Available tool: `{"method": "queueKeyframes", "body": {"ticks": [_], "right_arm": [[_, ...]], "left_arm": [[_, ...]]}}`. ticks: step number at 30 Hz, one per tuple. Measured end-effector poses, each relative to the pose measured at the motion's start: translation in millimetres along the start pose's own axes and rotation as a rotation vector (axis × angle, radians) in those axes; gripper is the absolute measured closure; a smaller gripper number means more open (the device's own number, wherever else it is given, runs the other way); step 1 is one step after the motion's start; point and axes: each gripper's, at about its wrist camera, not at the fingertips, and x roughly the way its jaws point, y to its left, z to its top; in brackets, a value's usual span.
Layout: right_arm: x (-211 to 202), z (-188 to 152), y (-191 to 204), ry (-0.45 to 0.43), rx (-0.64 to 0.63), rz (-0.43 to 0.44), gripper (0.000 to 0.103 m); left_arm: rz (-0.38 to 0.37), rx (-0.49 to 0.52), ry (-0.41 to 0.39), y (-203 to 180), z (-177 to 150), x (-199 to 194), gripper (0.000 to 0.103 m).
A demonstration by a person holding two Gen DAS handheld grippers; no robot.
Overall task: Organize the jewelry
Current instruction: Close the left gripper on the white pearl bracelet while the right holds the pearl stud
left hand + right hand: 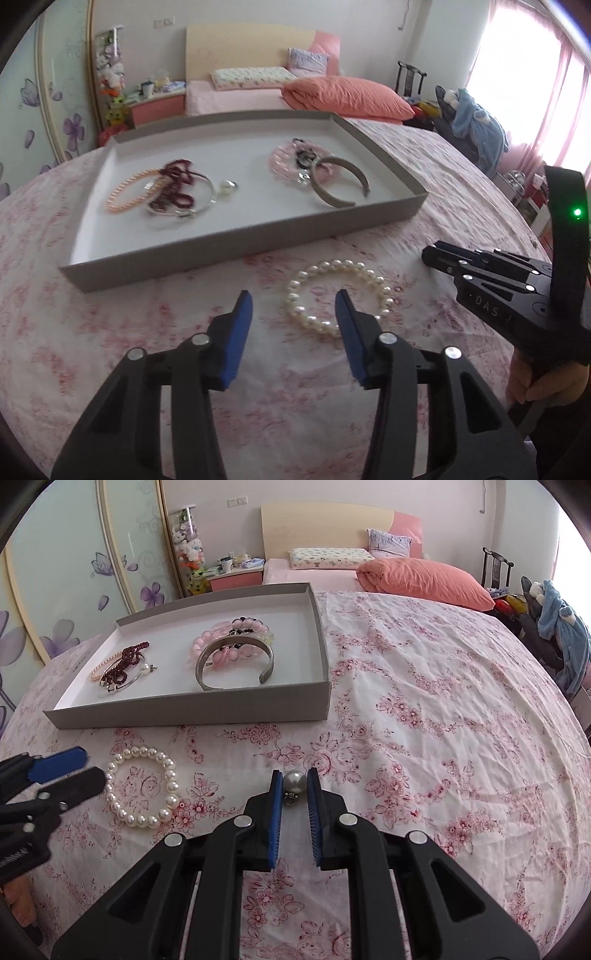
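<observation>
Left tongs (pixel 294 301) gape (right tongs (pixel 294 778) nearly closed)

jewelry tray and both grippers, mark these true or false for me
1. The white pearl bracelet lies inside the tray. False: it lies on the floral cloth in front of the tray.
2. A single pearl pendant sits between the right gripper fingers. True.
3. The left gripper is clamped on the bracelet. False: its jaws are open, apart from it.
4. The grey cuff bangle is in the tray. True.
5. The tray is empty. False: it holds several pieces.
</observation>
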Motion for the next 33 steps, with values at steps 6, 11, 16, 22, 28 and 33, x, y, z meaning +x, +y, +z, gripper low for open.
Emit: {"method": "queueKeyframes", "body": {"ticks": [6, 11, 16, 22, 28, 33], "right_arm": [[0.4, -0.3, -0.8, 0.0, -0.002, 0.0, 0.088], [0.5, -0.8, 1.9, 0.0, -0.017, 0.0, 0.088], [0.7, -1.3, 8.7, 0.001, -0.037, 0.022, 0.088], [1.2, -2.7, 28.1, 0.005, -0.092, 0.063, 0.088], [0.9, -3.0, 35.2, 0.006, -0.112, 0.071, 0.088], [0.7, -2.9, 35.4, 0.006, -0.114, 0.069, 0.088]], "left_arm": [[0.067, 0.042, 0.034, -13.1, 3.7, 20.1, 0.074], [0.147, 0.096, 0.023, -14.9, -0.3, 18.8, 0.092], [0.19, 0.073, 0.025, 14.5, -11.2, 3.1, 0.093], [0.244, -0.004, 0.027, 62.7, -28.6, -22.2, 0.092], [0.195, -0.065, 0.013, 80.6, -36.9, -34.1, 0.072], [0.2, -0.051, 0.008, 72.2, -34.3, -29.7, 0.069]]}}
